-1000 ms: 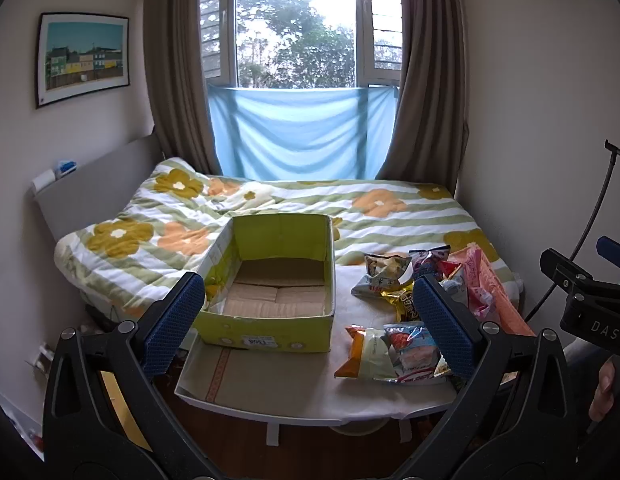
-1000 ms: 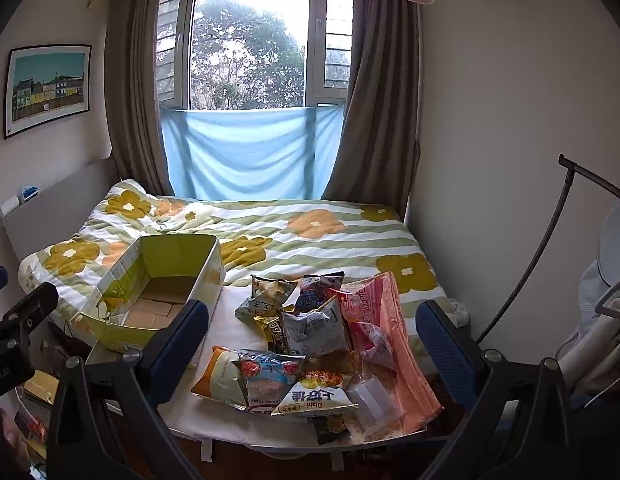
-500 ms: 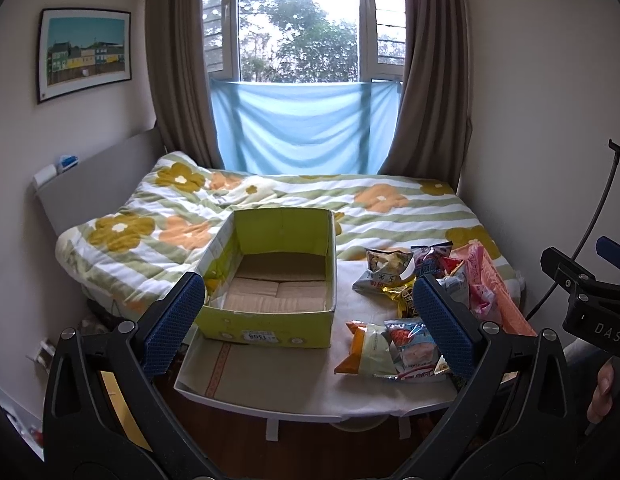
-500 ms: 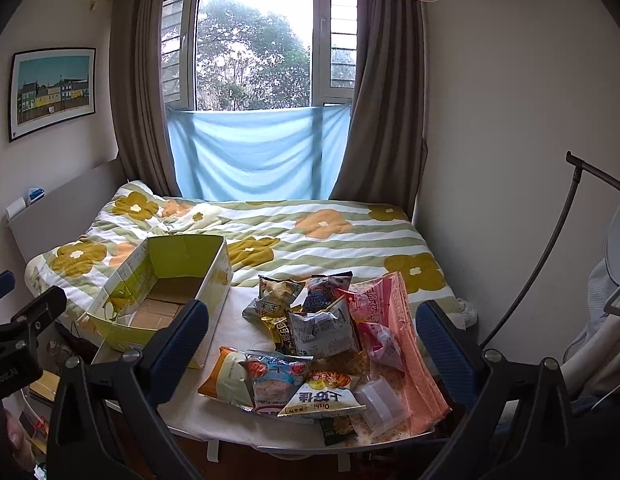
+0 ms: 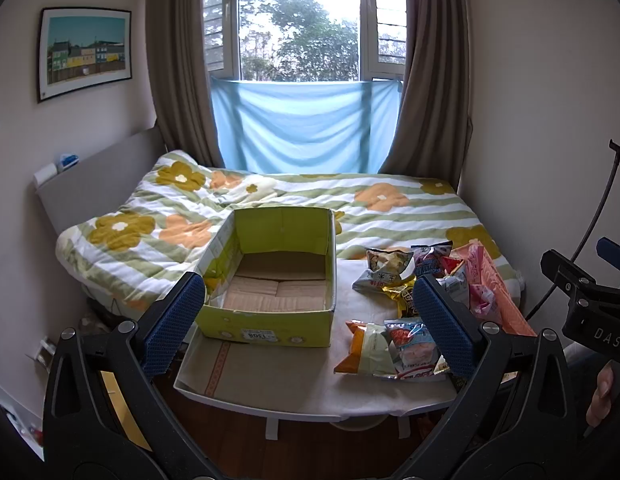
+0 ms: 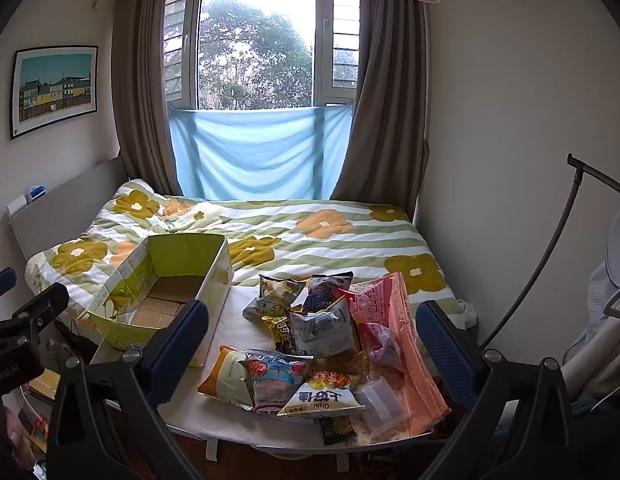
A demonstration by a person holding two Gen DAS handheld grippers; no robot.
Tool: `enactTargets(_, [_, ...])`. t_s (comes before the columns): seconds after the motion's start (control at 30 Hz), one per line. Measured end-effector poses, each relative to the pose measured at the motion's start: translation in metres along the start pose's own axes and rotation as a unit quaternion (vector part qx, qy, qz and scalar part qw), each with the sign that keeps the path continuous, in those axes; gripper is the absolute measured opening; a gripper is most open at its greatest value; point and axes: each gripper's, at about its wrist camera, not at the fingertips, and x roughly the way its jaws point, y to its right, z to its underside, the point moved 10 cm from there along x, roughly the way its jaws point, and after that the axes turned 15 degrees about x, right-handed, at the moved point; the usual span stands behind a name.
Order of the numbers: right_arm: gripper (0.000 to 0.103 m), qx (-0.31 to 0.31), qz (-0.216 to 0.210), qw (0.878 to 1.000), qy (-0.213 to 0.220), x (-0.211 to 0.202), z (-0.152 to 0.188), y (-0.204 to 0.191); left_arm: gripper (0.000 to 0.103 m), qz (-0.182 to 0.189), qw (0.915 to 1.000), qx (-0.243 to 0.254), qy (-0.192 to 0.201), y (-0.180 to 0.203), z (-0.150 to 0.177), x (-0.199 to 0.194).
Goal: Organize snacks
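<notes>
A pile of snack bags [image 6: 310, 344] lies on the right half of a small white table [image 5: 278, 384]; it also shows in the left wrist view [image 5: 402, 320]. An empty yellow-green cardboard box [image 5: 274, 276] stands open on the table's left half, also in the right wrist view [image 6: 166, 288]. My left gripper [image 5: 308, 328] is open and empty, held back from the table, facing the box. My right gripper [image 6: 312, 344] is open and empty, held back, facing the snack pile.
A bed with a flowered striped quilt [image 5: 310, 204] lies behind the table, under a window with a blue cloth [image 5: 306, 128]. A pink plastic bag [image 6: 406, 344] lies at the pile's right. A black stand [image 6: 550, 240] leans by the right wall.
Both views have shifted slightly; the box and snacks sit a little lower and closer in frame. Nothing on the table has moved and both grippers stay open.
</notes>
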Motion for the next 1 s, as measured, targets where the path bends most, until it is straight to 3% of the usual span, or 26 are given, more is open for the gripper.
enactTargets(1.0, [0.103,0.004,0.005,1.000,0.002,-0.0028,0.0048,-0.0009,0.103,0.009,0.9999,-0.001,-0.007,0.0002,0.0042,0.0045])
